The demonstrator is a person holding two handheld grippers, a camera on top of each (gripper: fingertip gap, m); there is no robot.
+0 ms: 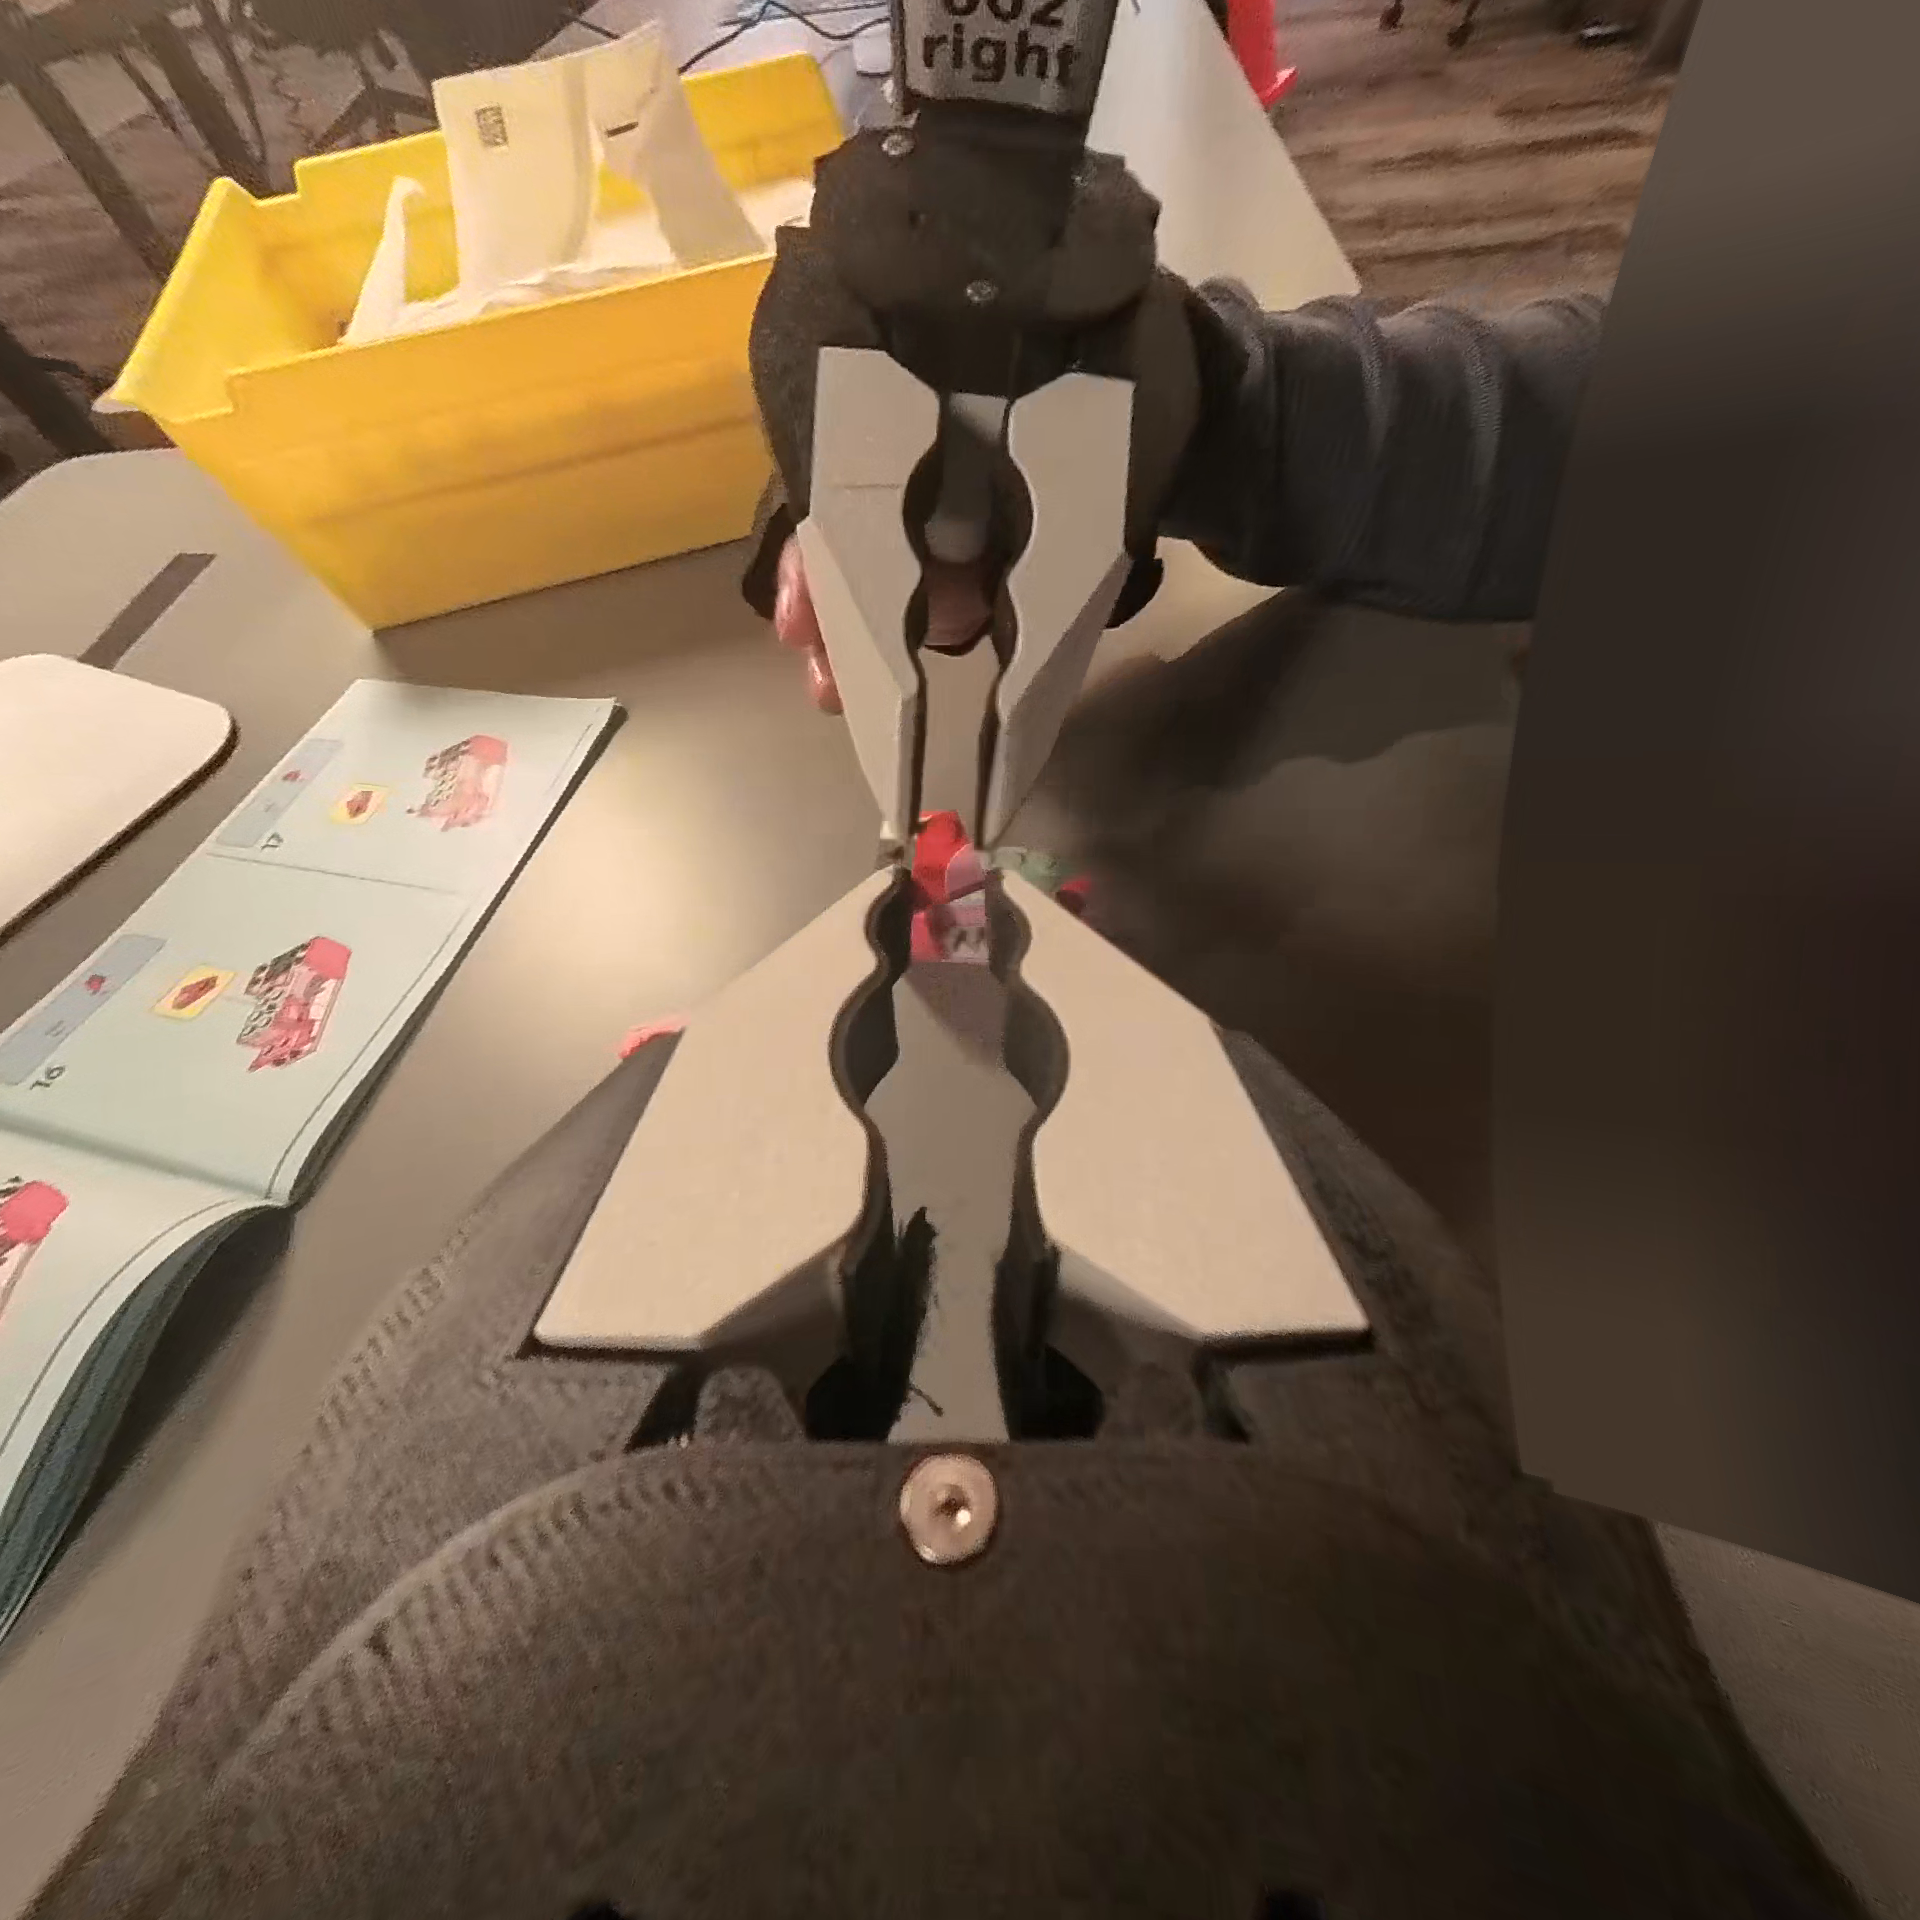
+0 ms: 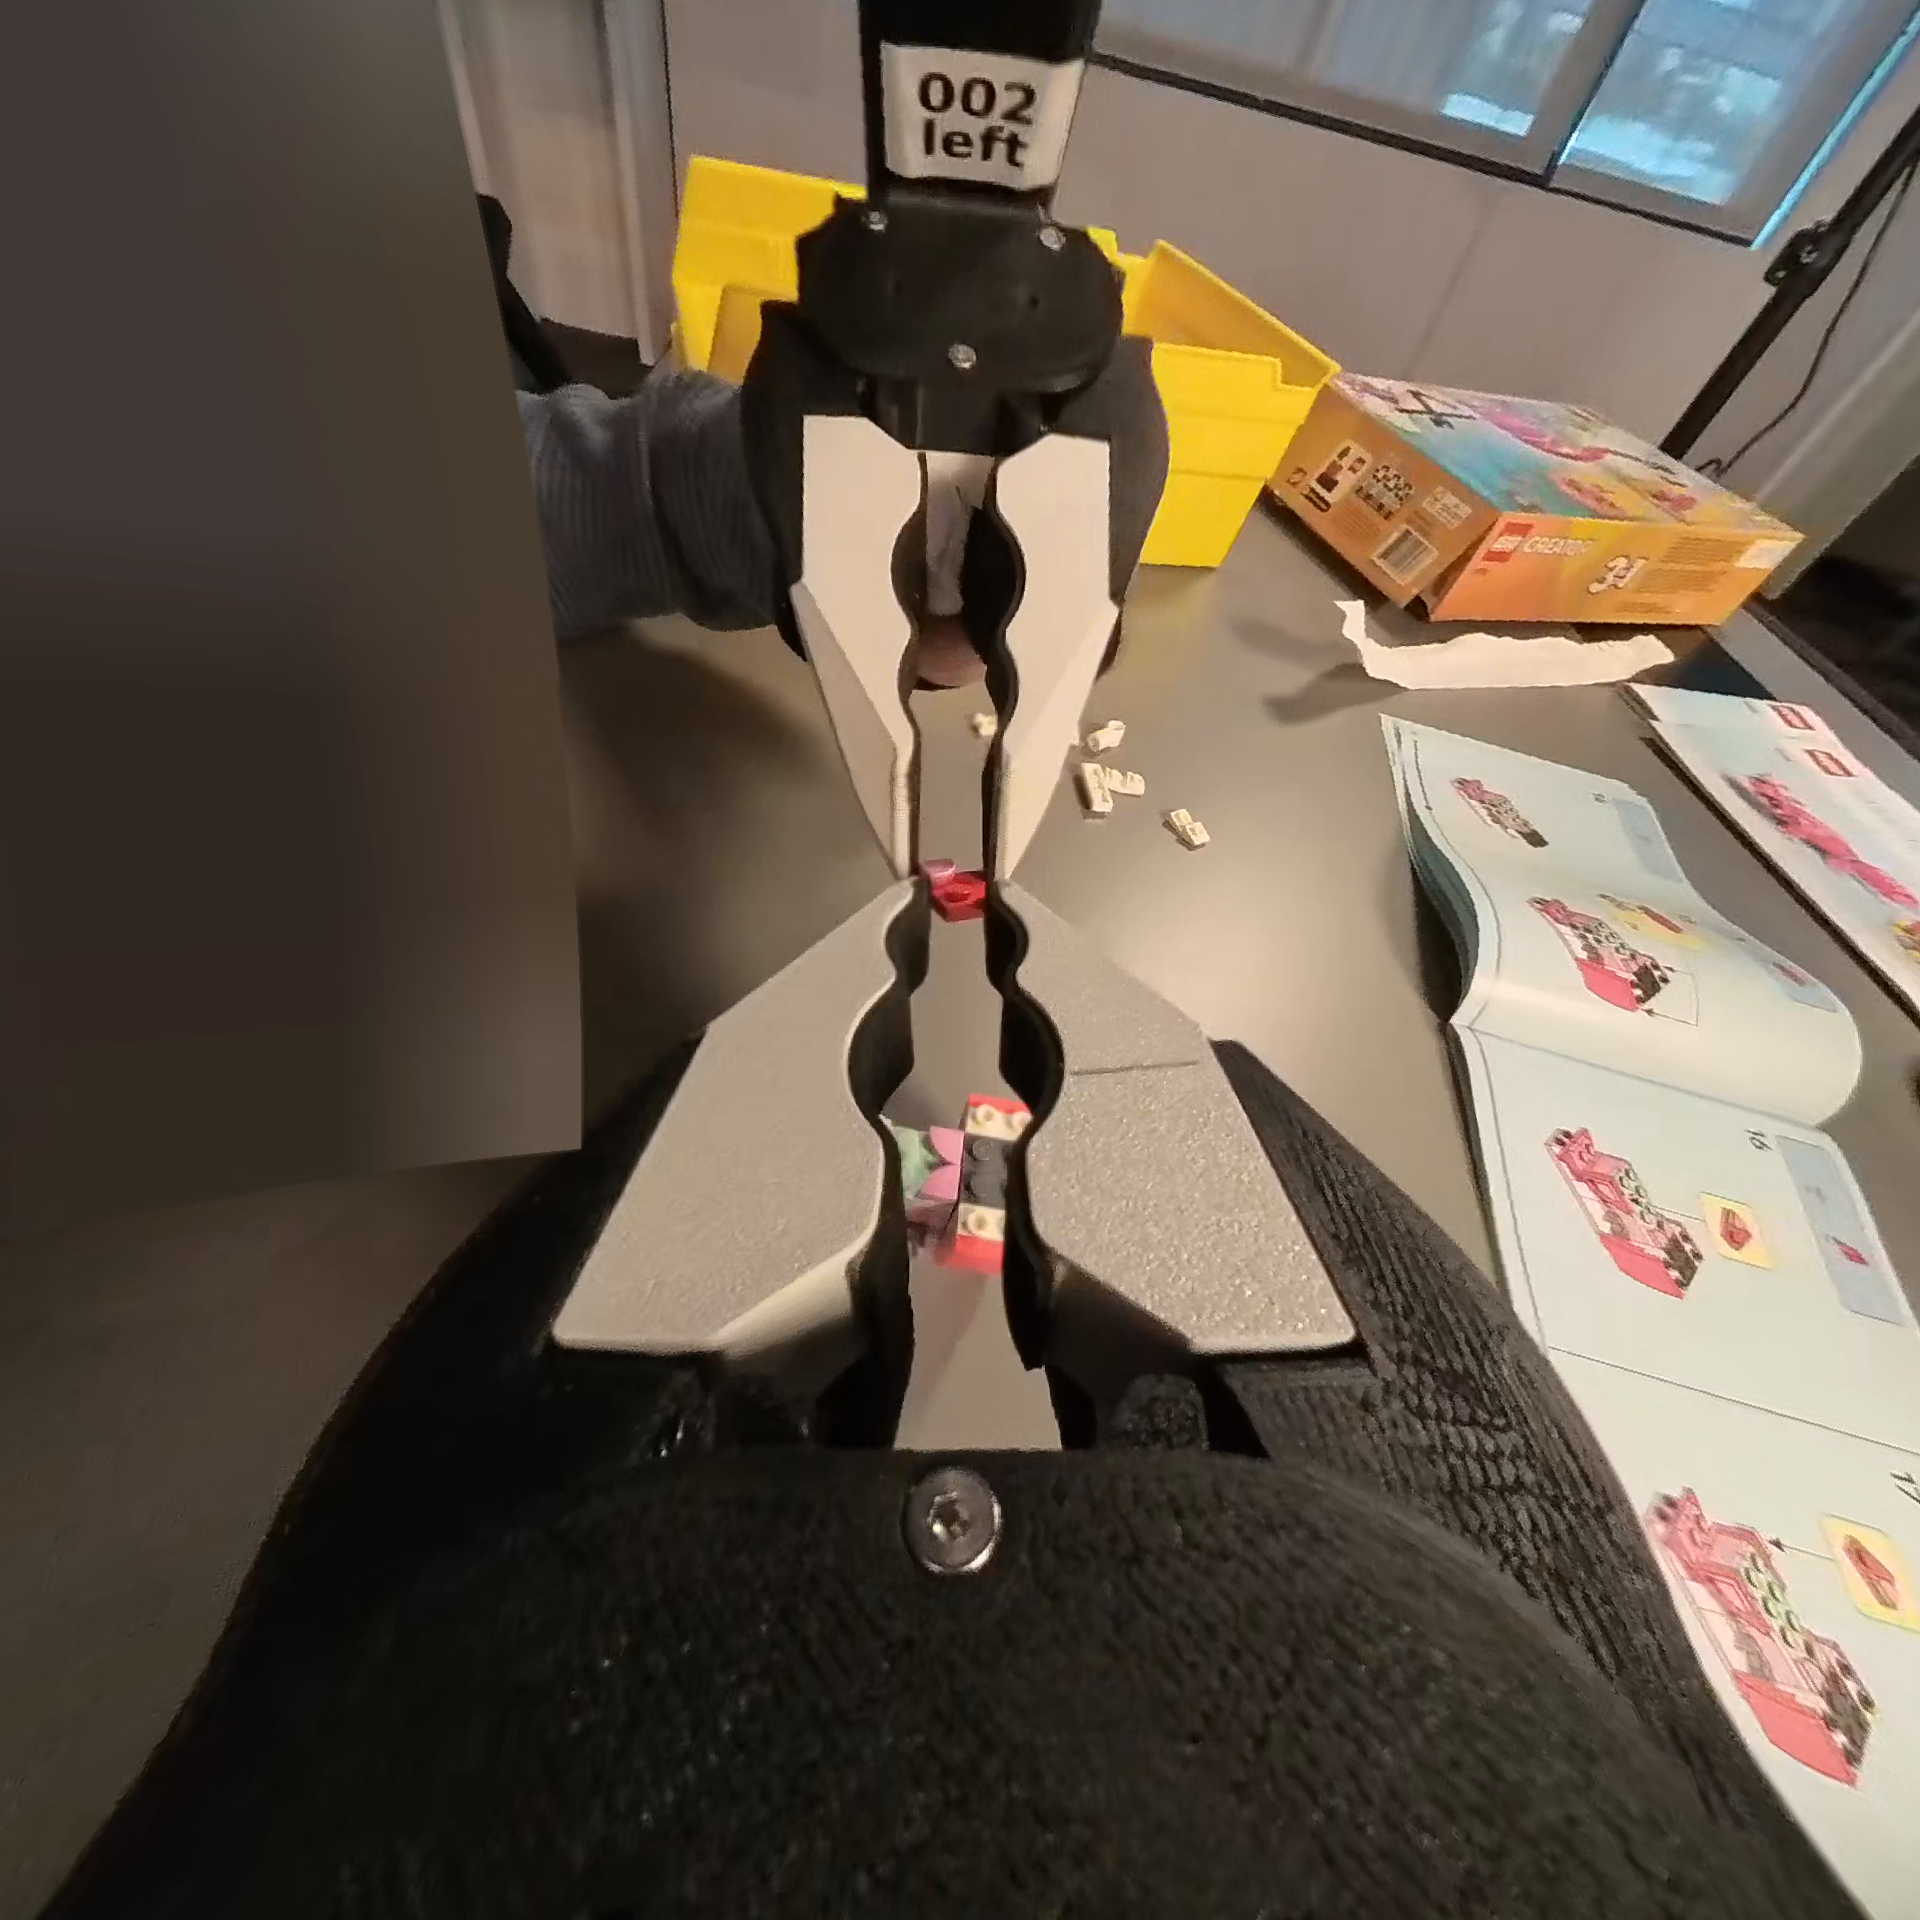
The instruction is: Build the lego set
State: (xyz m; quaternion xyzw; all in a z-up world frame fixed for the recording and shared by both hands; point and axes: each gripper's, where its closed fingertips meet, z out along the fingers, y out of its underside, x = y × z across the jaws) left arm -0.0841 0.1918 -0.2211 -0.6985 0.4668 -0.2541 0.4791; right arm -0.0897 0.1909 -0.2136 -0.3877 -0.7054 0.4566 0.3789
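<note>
Red brick (image 2: 958, 896) clamped by both hand-held grippers tip to tip above bare table (image 2: 727, 790)

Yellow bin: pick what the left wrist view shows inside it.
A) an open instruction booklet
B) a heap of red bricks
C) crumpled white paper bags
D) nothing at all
C: white crumpled paper bags stick up out of the yellow bin, while the open instruction booklet lies on the table in front of it.

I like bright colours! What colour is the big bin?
Yellow bin; clearest in the left wrist view.
</note>
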